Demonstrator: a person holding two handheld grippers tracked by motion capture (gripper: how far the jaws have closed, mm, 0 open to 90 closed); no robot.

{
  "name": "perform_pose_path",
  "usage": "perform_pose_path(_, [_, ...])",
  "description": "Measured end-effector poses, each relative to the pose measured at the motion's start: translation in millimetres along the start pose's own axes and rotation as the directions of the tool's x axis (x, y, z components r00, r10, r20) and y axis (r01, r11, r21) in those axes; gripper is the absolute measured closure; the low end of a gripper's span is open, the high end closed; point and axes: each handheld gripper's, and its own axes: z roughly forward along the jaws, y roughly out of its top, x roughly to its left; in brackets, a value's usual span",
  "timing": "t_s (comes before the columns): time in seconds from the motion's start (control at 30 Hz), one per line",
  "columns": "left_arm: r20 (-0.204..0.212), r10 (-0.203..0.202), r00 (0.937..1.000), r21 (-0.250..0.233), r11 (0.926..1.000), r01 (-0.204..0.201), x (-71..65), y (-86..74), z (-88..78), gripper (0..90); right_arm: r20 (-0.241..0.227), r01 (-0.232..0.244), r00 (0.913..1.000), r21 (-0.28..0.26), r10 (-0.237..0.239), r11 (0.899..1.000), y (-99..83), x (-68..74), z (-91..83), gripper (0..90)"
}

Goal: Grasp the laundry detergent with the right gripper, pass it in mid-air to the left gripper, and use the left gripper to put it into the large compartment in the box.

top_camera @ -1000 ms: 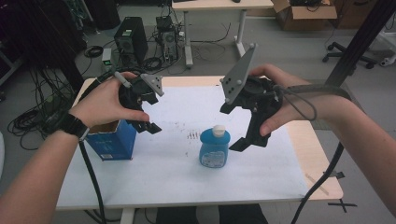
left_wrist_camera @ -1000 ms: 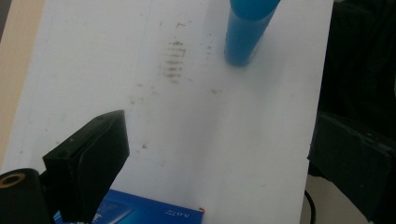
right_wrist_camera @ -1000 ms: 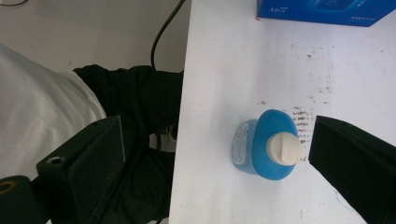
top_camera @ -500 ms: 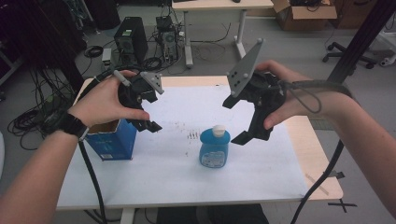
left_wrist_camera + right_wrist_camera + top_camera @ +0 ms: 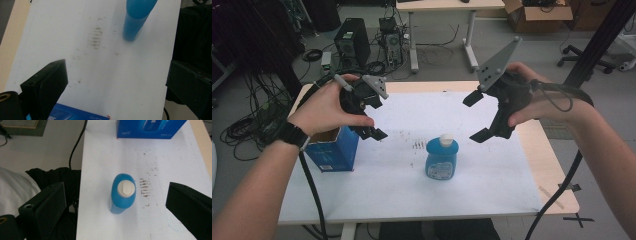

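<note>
A blue bottle [image 5: 442, 157] with a white cap stands upright near the middle of the white table top [image 5: 492, 180]. An open-topped blue box [image 5: 332, 150] stands at the table's left. My left gripper [image 5: 377, 119] hovers open just right of the box, above the table. Held open and higher up, my right gripper [image 5: 473, 117] is above and to the right of the bottle, touching nothing. In the right gripper view the bottle [image 5: 122, 195] sits below the wide gap of the right gripper [image 5: 117, 202], with the box [image 5: 150, 128] beyond. The left gripper view shows the bottle [image 5: 133, 22] far ahead and the box [image 5: 77, 115] by the left gripper [image 5: 117, 82].
Dark smudges [image 5: 417, 145] mark the white sheet left of the bottle. Bare wood rims the table [image 5: 542, 150] at the right and back. On the floor behind are a computer tower [image 5: 349, 42], cables, another table [image 5: 442, 7] and a cardboard box [image 5: 537, 10].
My right gripper has lifted up and back to the right, away from the bottle, staying open. The left gripper has barely moved.
</note>
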Motion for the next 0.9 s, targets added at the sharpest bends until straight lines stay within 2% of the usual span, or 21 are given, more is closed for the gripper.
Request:
perform_pose_path(0.03, [0.003,-0.002,1.0,-0.002,1.0,0.002,0.1,-0.2,0.3,4.1,0.008,-0.011,0.9999,-0.02,0.011,1.0,-7.9,-3.3,0.0,2.9])
perform_pose_path(0.13, [0.001,-0.006,1.0,-0.009,0.9999,0.006,-0.2,-0.9,0.9,4.1,0.015,-0.016,0.9997,-0.04,0.017,0.999,-14.9,-5.9,0.3,2.9])
perform_pose_path(0.17, [0.001,-0.007,1.0,-0.013,0.9999,0.007,-0.3,-2.0,1.4,4.1,0.015,-0.029,0.9994,-0.063,0.03,0.998,-24.6,-9.3,1.5,2.8])
perform_pose_path(0.23, [-0.004,-0.013,0.9999,-0.02,0.9997,0.013,-0.8,-3.4,1.8,4.1,0.021,-0.04,0.9989,-0.075,0.042,0.996,-32.8,-12.2,3.4,2.8])
perform_pose_path(0.37, [-0.005,-0.018,0.9998,-0.025,0.9995,0.018,-1.9,-5.0,2.3,4.0,0.017,-0.062,0.9978,-0.118,0.065,0.991,-44.6,-16.4,5.2,2.8])
perform_pose_path(0.4, [-0.006,-0.023,0.9997,-0.028,0.9994,0.023,-2.9,-5.8,2.7,4.0,0.012,-0.074,0.997,-0.146,0.076,0.987,-52.3,-18.6,6.4,3.0])
perform_pose_path(0.53, [-0.01,-0.026,0.9996,-0.038,0.999,0.026,-4.3,-7.7,2.8,4.0,0.013,-0.087,0.9957,-0.186,0.091,0.979,-65.2,-20.8,10.0,2.9])
perform_pose_path(0.7, [-0.011,-0.032,0.9994,-0.047,0.9984,0.031,-5.8,-9.1,3.3,4.0,0.007,-0.116,0.9927,-0.241,0.121,0.964,-84.6,-22.9,19.0,2.7])
perform_pose_path(0.73, [-0.01,-0.033,0.9994,-0.049,0.9983,0.032,-6.2,-9.4,3.6,4.0,0.007,-0.116,0.9927,-0.241,0.121,0.964,-84.6,-22.9,19.0,2.7])
perform_pose_path(0.77, [-0.012,-0.032,0.9994,-0.049,0.9983,0.032,-6.6,-9.8,4.2,4.0,-0.003,-0.127,0.9914,-0.259,0.131,0.958,-92.4,-23.5,24.7,2.7])
perform_pose_path(0.83, [-0.012,-0.034,0.9994,-0.052,0.9981,0.033,-6.7,-10.0,4.5,4.0,-0.003,-0.133,0.9905,-0.266,0.137,0.955,-96.1,-23.4,27.7,2.7])
perform_pose_path(0.9, [-0.01,-0.034,0.9994,-0.052,0.9981,0.033,-7.4,-11.0,6.3,4.0,-0.005,-0.148,0.9882,-0.287,0.153,0.946,-106.0,-23.0,37.0,2.9])
